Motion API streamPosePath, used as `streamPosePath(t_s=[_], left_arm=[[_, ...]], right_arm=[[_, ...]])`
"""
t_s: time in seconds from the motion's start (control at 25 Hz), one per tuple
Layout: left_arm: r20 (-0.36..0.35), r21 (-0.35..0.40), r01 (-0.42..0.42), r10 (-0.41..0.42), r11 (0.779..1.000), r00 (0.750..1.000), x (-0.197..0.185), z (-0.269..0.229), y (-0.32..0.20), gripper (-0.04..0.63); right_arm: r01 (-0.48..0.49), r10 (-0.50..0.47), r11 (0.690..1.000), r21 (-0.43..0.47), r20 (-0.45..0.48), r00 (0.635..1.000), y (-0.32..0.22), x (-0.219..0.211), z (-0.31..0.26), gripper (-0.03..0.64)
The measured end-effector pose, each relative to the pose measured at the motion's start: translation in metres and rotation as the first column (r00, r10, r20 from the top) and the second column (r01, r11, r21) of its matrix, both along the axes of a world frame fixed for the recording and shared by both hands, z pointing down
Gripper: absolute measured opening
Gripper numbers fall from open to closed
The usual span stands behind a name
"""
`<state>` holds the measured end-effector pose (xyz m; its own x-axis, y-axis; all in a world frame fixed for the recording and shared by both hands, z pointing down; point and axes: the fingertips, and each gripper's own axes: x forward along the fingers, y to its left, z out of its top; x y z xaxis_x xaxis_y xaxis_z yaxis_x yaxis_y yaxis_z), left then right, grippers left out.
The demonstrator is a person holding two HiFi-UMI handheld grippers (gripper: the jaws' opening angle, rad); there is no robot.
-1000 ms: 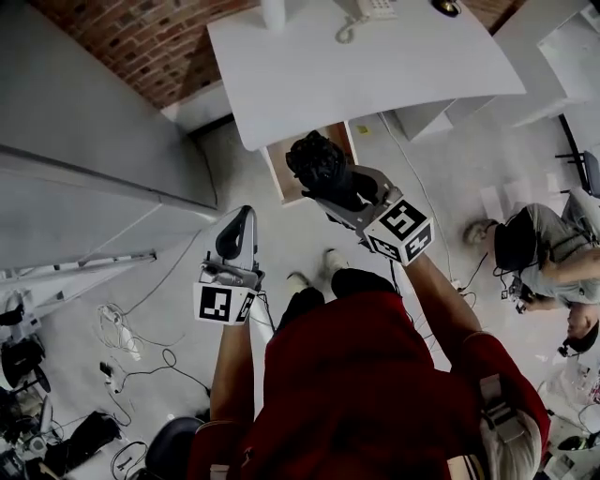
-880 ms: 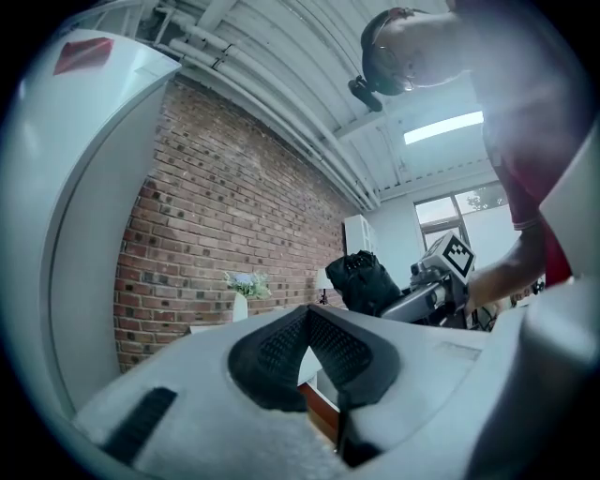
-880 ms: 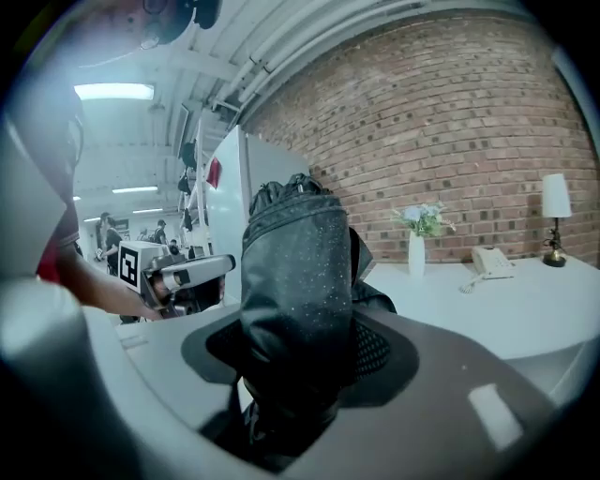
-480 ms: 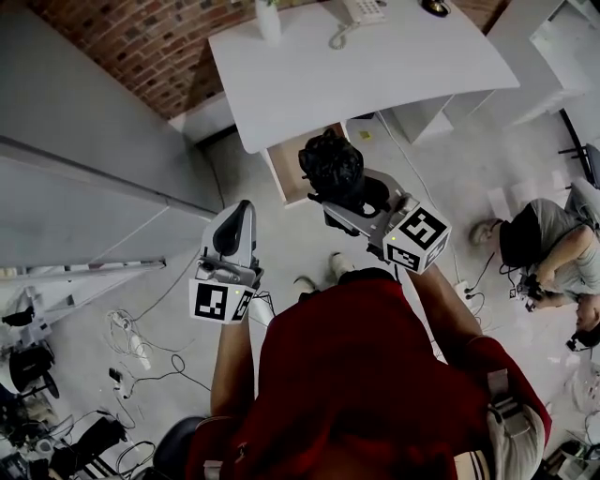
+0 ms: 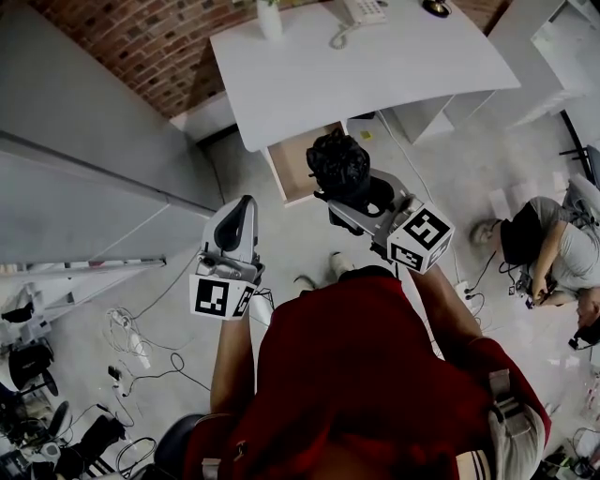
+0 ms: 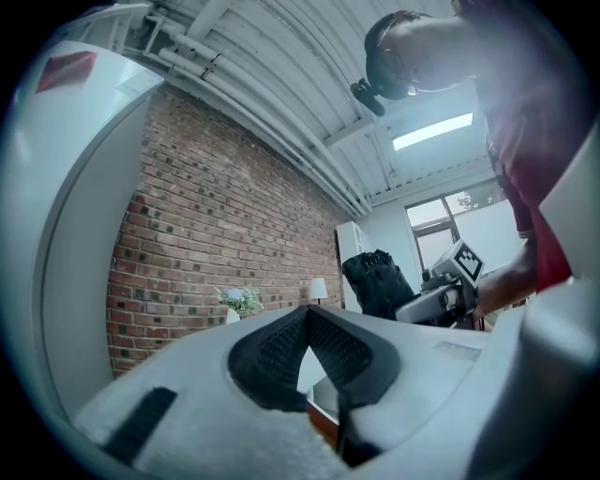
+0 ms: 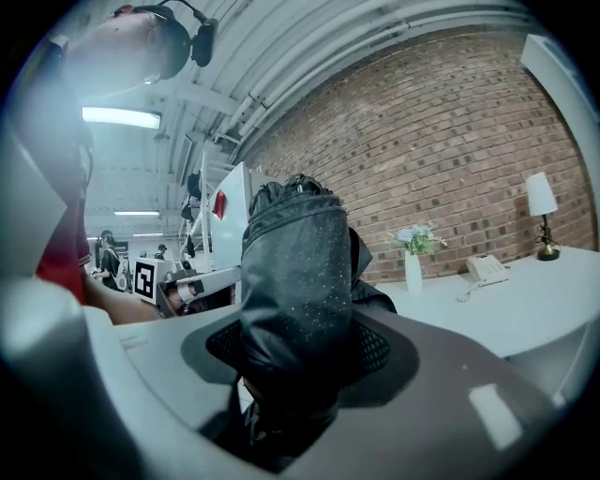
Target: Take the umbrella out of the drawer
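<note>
— Umbrella (image 5: 339, 169)?
— Clamped in the right tongs (image 5: 352, 192), above the open drawer (image 5: 292, 173) under the table (image 5: 375, 84).
— Left tongs (image 5: 236, 225)?
— Closed, empty.
— Around?
— Vase (image 5: 269, 19) and phone (image 5: 361, 11) on the table; cables (image 5: 141, 347) across the floor.

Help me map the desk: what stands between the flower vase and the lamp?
A white telephone stands between the vase and the lamp on the desk; the right gripper view shows it.
</note>
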<state>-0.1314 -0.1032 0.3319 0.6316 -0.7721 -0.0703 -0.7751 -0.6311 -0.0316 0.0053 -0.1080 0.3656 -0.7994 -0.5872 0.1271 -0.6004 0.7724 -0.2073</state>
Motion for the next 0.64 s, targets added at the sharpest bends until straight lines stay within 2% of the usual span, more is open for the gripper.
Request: streamPosePath(t_s=[0.64], left_arm=[[-0.025, -0.003, 0.024, -0.024, 1.0, 0.999, -0.0064, 0.007, -0.0067, 0.002]], right_arm=[[0.005, -0.005, 1.0, 0.006, -0.024, 1.0, -0.0048, 0.0, 0.0026, 0.256]])
